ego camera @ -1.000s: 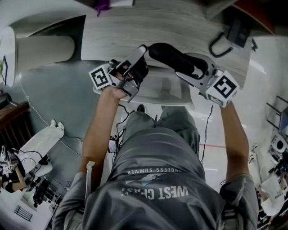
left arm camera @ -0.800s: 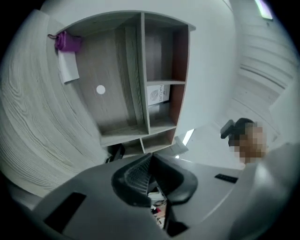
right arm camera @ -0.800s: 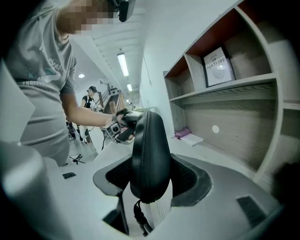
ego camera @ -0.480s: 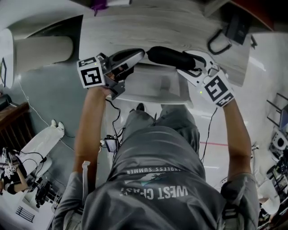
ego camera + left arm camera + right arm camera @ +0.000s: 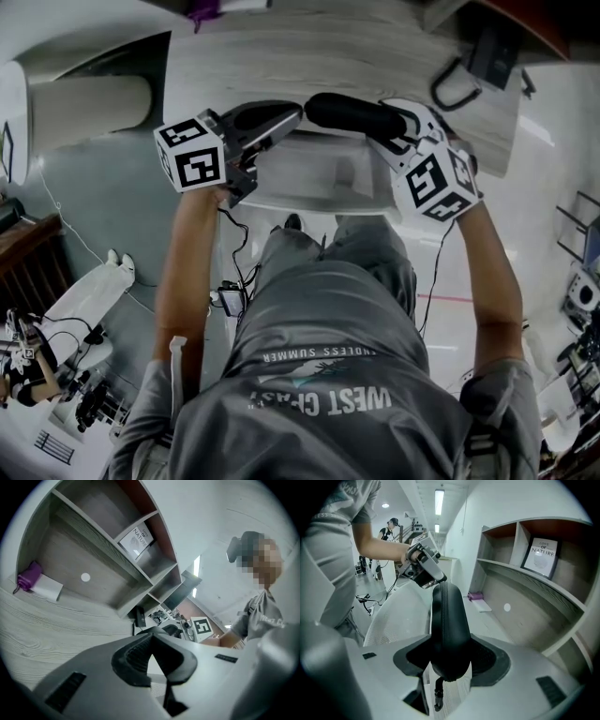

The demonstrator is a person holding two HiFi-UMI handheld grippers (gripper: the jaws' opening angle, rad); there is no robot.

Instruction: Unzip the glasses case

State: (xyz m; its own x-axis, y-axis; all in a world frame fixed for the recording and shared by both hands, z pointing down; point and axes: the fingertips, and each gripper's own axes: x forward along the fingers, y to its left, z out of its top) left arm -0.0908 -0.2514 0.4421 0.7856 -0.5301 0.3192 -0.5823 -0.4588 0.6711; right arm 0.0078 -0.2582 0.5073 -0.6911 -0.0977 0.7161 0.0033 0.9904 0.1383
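left tongs (image 5: 292,112) rolled since earlier frame, closed empty at glasses case (image 5: 354,114) tip. case upper centre, clamped in right tongs (image 5: 401,131). zip pull (image 5: 435,694) dangles there: left tongs should reopen, pinch it, draw along seam.

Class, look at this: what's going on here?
A person holds a gripper in each hand at a desk. The right gripper has its jaws clamped on a black glasses case, held up in the air. The left gripper, jaws shut and empty, sits by the case's far end. The zip looks closed, its pull dangling near the right jaws.
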